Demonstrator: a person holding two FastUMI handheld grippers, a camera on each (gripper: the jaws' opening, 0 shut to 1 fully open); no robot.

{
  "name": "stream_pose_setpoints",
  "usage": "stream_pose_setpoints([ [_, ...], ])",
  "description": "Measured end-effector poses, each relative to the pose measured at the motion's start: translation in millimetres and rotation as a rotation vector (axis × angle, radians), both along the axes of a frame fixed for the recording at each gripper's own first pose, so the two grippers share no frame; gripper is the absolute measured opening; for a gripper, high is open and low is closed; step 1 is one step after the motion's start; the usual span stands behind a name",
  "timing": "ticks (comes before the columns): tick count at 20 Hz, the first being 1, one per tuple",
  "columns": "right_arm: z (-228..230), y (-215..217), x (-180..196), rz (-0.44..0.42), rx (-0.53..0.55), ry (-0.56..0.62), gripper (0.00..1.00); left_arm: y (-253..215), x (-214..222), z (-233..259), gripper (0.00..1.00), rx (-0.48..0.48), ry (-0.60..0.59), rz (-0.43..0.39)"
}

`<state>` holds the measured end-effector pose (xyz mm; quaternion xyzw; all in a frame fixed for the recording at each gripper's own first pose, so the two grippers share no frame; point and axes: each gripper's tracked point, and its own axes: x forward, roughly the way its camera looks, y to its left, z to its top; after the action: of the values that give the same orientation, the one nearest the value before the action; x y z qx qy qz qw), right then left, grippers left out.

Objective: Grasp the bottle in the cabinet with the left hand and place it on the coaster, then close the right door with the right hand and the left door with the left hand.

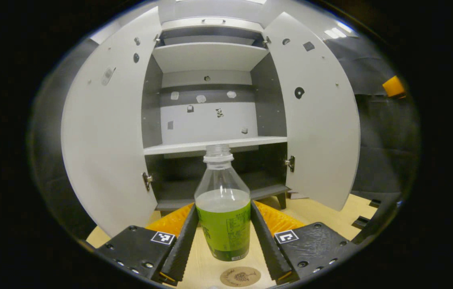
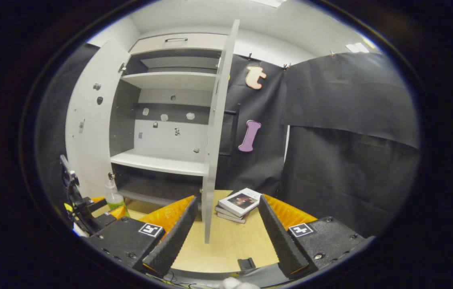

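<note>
left gripper view: the bottle [image 1: 223, 200] stands upright between the left gripper [image 1: 223, 230] fingers [image 1: 181, 237], out of the cabinet [image 1: 210, 56], over the pale wood surface [image 1: 322, 212]. the fingers sit right at the labelled lower body on both sides and look clamped on it (contact looks real, not certain at the pads). bottle base hangs just above and beyond the coaster [image 1: 240, 276], which lies at 6 o'clock. thin clear plastic, no cap, part full of pale liquid: light, squashy, will slosh or spill if tipped, smooth label may slip. the labelled mid-body is the sensible place to take it; keep it vertical. gripper points level at the open cabinet, left door [image 1: 106, 152] at 9 o'clock, right door [image 1: 314, 128] at 3 o'clock, both swung wide.

right gripper view: the right gripper [image 2: 224, 237] is released, jaws wide apart, nothing between them, held low and level over the surface. right door edge-on at 12 o'clock, just beyond the fingertips. stack of books [image 2: 237, 204] just right of it. bottle and left gripper at 9 o'clock, near the cabinet foot.
</note>
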<state>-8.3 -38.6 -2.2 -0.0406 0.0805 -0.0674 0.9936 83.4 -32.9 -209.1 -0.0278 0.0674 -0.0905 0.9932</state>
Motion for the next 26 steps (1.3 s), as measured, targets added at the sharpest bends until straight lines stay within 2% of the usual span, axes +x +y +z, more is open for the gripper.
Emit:
stream_pose_setpoints([
  [1, 0, 1, 2, 0.001, -0.006, 0.003, 0.99, -1, -1, -11, 0.79, -0.014, 0.006, -0.003],
  [3, 2, 6, 7, 0.007, -0.015, 0.007, 1.0, -4, -3, -30, 0.75, -0.025, 0.006, -0.016],
  [4, 2, 7, 9, 0.01, -0.018, 0.009, 1.0, -7, -6, -35, 0.8, -0.022, -0.009, -0.028],
  [5, 2, 9, 11, 0.014, -0.02, 0.013, 1.0, -9, -9, -39, 0.75, -0.017, -0.027, -0.042],
  [8, -3, 16, 17, 0.028, -0.023, 0.04, 0.99, -19, -19, -58, 0.75, 0.004, -0.04, -0.081],
  [9, -5, 18, 18, 0.028, -0.028, 0.044, 1.0, -21, -21, -66, 0.72, 0.008, -0.038, -0.085],
  [10, -5, 16, 20, 0.021, -0.037, 0.044, 1.0, -24, -22, -71, 0.75, 0.011, -0.041, -0.086],
  [13, -8, 17, 24, 0.017, -0.042, 0.055, 0.99, -28, -28, -90, 0.75, 0.019, -0.018, -0.093],
  [18, -12, 24, 25, 0.03, -0.067, 0.071, 1.0, -24, -35, -103, 0.76, 0.0, -0.026, -0.082],
  [19, -12, 26, 25, 0.034, -0.069, 0.074, 1.0, -23, -35, -102, 0.8, -0.01, -0.035, -0.082],
  [20, -14, 27, 24, 0.039, -0.071, 0.076, 0.99, -22, -36, -103, 0.76, -0.01, -0.029, -0.08],
  [25, -20, 36, 19, 0.059, -0.081, 0.084, 1.0, -26, -45, -105, 0.76, -0.002, -0.03, -0.091],
  [26, -21, 38, 18, 0.064, -0.083, 0.082, 0.99, -29, -47, -105, 0.82, 0.0, -0.023, -0.105],
])
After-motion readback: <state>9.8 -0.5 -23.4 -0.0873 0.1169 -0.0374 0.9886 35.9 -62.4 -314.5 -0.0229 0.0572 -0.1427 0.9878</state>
